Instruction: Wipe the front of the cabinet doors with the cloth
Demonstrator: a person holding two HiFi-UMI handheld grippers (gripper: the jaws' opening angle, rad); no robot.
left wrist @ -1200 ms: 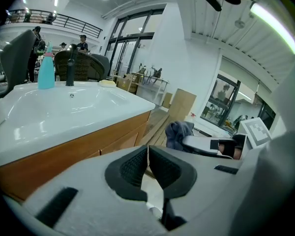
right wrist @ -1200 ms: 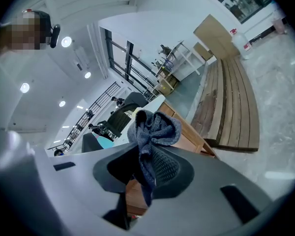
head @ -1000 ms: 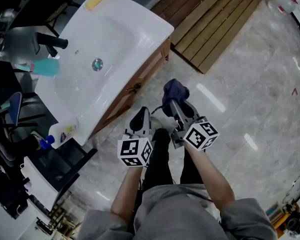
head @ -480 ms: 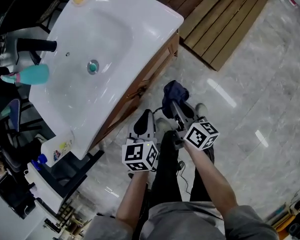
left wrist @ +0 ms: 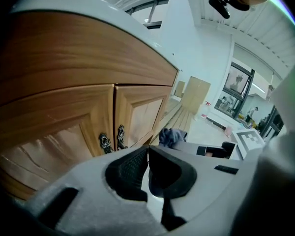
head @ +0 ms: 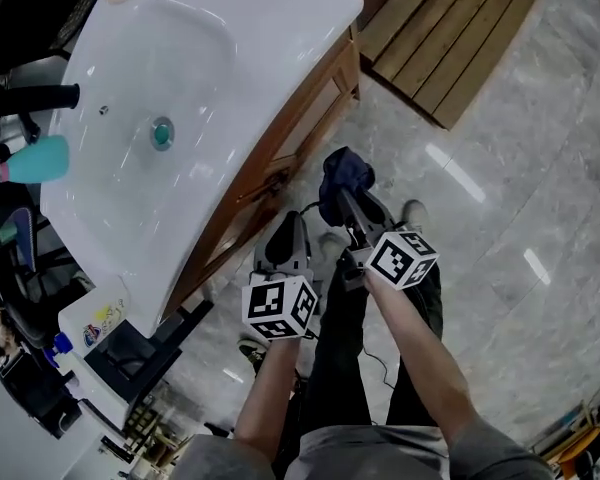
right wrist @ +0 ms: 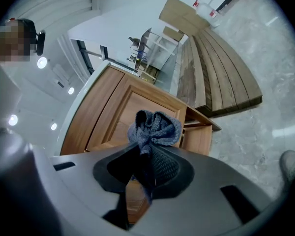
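At the left a white basin (head: 180, 88) sits on a wooden cabinet, and its two cabinet doors (left wrist: 83, 122) are closed, with dark metal handles (left wrist: 112, 140) side by side. The left tongs (left wrist: 147, 154) point at these doors with jaws pressed together and nothing between them. To the right, the right tongs (right wrist: 143, 163) are clenched on the dark blue cloth (right wrist: 154, 127), which bunches above the jaws, near the door front. I cannot tell if it touches the wood.

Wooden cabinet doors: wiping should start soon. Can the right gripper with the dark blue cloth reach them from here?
Probably yes. The right gripper, shut on the dark blue cloth, faces the wooden cabinet doors, with nothing visible between them.
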